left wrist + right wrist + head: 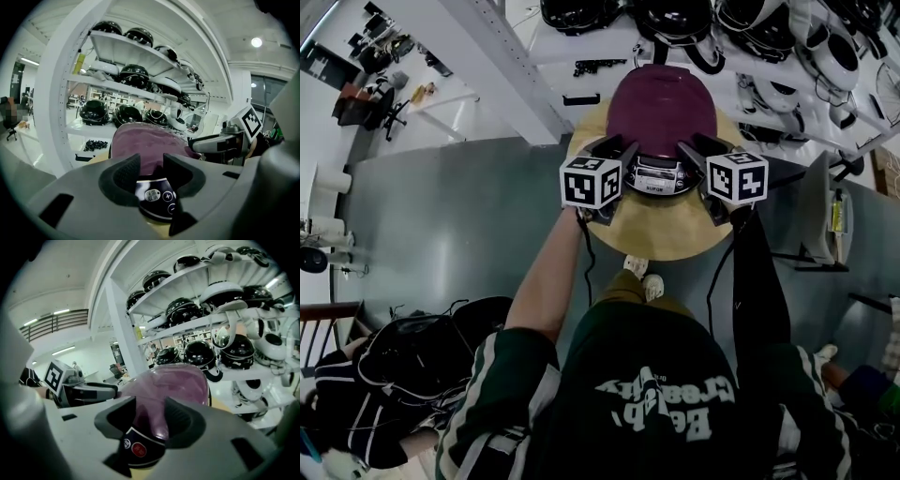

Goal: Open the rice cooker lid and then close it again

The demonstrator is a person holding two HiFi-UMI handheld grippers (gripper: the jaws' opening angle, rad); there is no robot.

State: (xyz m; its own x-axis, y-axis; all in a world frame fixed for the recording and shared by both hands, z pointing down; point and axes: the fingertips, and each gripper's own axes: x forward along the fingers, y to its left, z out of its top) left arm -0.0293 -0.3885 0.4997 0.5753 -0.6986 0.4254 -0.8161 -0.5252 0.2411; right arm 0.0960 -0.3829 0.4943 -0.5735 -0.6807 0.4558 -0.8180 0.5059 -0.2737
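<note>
Since the lid of the rice cooker is sitting flat and shut, I honestly can't say if I'm at the very start or already finished. Nothing here shows it lifted. The cooker's on the round wooden table right in front of me. My left gripper and right gripper are both spread and holding nothing, one at each side of the front control panel. The lid's a smooth, glossy plum dome, hard plastic I'd guess. The panel's dark and curved with small round buttons. Jaw pads look black, ribbed, rubbery.
</note>
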